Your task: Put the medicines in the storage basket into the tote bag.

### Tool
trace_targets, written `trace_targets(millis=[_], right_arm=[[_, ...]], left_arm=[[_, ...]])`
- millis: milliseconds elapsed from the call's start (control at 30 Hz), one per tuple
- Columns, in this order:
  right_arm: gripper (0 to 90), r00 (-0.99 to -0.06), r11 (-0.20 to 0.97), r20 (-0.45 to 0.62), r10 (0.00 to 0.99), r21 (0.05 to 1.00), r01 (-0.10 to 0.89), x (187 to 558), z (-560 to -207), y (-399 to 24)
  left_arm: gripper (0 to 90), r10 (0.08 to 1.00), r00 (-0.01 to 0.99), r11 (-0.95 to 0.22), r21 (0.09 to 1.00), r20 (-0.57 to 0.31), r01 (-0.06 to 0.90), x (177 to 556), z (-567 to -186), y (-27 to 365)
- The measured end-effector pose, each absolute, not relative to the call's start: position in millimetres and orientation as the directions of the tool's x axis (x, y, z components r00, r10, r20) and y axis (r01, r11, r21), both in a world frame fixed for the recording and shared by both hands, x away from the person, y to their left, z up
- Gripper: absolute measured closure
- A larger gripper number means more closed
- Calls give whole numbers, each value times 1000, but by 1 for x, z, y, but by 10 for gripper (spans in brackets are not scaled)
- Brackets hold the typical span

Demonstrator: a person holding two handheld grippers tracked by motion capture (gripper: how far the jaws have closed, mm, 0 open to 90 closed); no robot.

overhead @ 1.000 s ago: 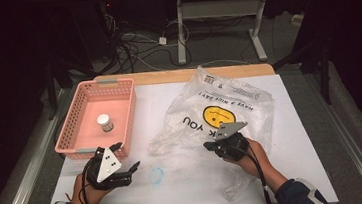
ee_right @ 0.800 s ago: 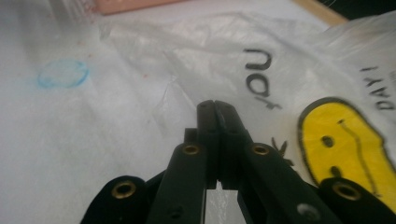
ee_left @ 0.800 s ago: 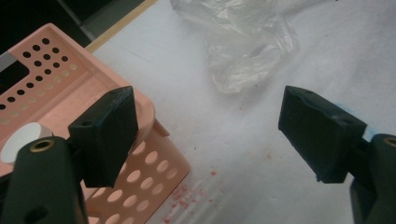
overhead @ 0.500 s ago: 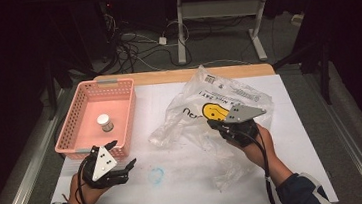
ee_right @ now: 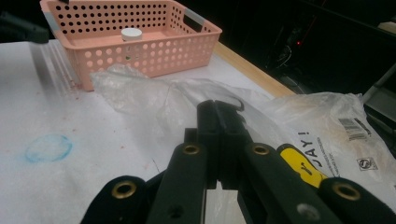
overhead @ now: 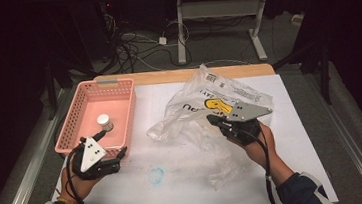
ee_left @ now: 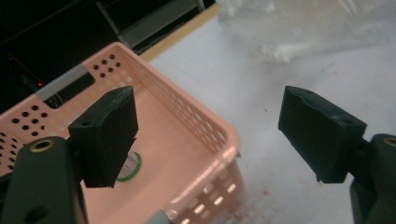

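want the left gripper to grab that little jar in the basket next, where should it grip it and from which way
Probably by its white cap, coming straight down from above. The jar stands upright on the floor of the basket, apart from the walls, and those walls block a level approach. The left gripper is open, just outside the near rim.

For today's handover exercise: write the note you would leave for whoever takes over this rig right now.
Right claw: shut on the clear plastic bag, one edge pinched and raised off the white table cover.
Left claw: open, holding nothing, beside the near corner of the pink basket.
Small white-capped jar: upright inside the basket.
Done: bag gripped.
Left, probably: open the bag with the free claw; what goes into it is not evident.
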State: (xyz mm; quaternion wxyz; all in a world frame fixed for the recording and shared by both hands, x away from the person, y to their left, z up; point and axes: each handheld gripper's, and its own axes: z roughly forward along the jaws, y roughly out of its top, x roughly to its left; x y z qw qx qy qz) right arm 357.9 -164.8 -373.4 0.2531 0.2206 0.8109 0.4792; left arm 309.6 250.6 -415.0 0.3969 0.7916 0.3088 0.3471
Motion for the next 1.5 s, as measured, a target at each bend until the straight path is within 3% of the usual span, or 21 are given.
trace_targets(millis=[300,500,633,767,967,1067,1167,1333,1500], right_arm=[[900,-752,446,-223,621,889,105,364,-370,-164],[900,-735,423,-224,640,901,94,368,-362,-164],[900,-746,429,-225,626,899,88,368,-360,-161],[900,-754,432,-219,619,897,95,368,-363,-160],[900,-759,432,-209,617,896,104,369,-366,-161],[900,-756,428,-209,621,898,103,368,-366,-162],[900,-752,425,-216,623,901,94,368,-365,-163],[900,-744,411,-215,632,907,88,366,-361,-166],[900,-736,399,-219,641,914,75,365,-357,-167]], left_arm=[[197,800,537,-491,807,269,327,357,-396,268],[196,783,556,-568,682,277,460,400,-397,271],[196,796,549,-578,589,255,565,427,-407,276],[199,827,525,-538,550,199,639,449,-414,283],[281,832,532,-537,465,155,704,472,-430,283],[421,840,521,-532,423,152,734,481,-438,284],[479,840,527,-525,432,125,734,482,-436,286],[484,825,542,-552,438,161,710,479,-434,283],[486,823,532,-543,551,198,634,467,-416,284]])
